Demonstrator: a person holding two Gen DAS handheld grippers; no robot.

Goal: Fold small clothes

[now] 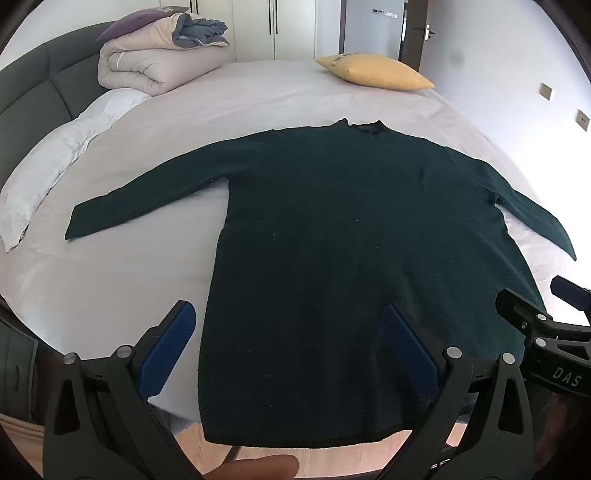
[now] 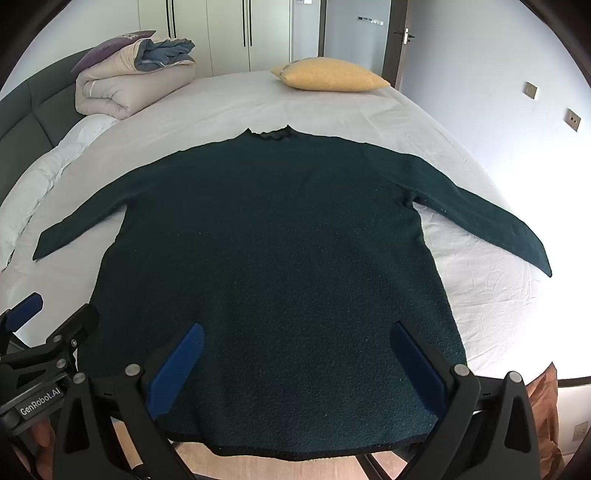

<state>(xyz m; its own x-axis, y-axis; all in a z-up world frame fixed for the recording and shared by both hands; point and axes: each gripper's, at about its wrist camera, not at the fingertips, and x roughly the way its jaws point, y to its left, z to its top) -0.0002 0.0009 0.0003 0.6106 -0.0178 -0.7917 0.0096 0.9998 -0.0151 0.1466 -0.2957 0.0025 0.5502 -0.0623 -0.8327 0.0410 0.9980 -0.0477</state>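
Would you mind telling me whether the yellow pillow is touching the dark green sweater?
Apart. The right wrist view shows bare sheet between the yellow pillow and the dark green sweater collar.

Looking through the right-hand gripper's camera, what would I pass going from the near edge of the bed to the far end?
Right gripper, open → dark green sweater's hem → its collar → bare sheet → yellow pillow → wardrobe doors.
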